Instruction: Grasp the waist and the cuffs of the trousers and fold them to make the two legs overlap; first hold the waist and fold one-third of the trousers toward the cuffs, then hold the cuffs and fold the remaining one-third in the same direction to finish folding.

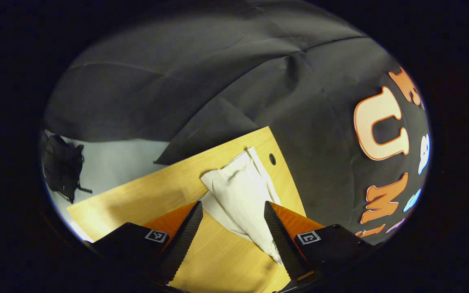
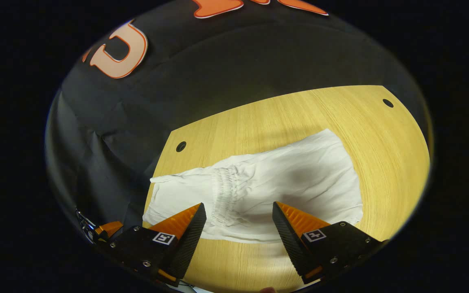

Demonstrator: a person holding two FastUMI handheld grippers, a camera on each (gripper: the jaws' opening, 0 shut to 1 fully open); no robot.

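One pair of white trousers [image 2: 259, 187] lies on the wooden worktop [image 2: 381, 138], folded so that it forms a compact, wrinkled block. In the right gripper view the gathered elastic waist [image 2: 223, 185] runs across the cloth left of centre, with a flap of fabric beyond it reaching the left edge of the worktop; the larger, smoother part spreads to the right. Two small dark holes [image 2: 181, 146] sit in the far corners of the worktop, clear of the cloth.

The right gripper [image 2: 238, 217] hangs above the near edge of the trousers with its jaws spread wide; nothing lies between the fingers, and neither finger presses on the fabric. A small part of another tool shows at the low left of that view, too little of it visible to judge.

In the left gripper view the trousers [image 1: 242, 191] appear end-on as a narrow white bundle near the right edge of the worktop [image 1: 157, 191], close to one hole [image 1: 272, 158]. The left gripper [image 1: 231, 215] is likewise wide open and holds nothing; its right finger overlaps the near end of the cloth in the picture, but contact cannot be confirmed. A dark object [image 1: 61, 167] lies on the pale floor [image 1: 120, 158] beyond the far left of the worktop
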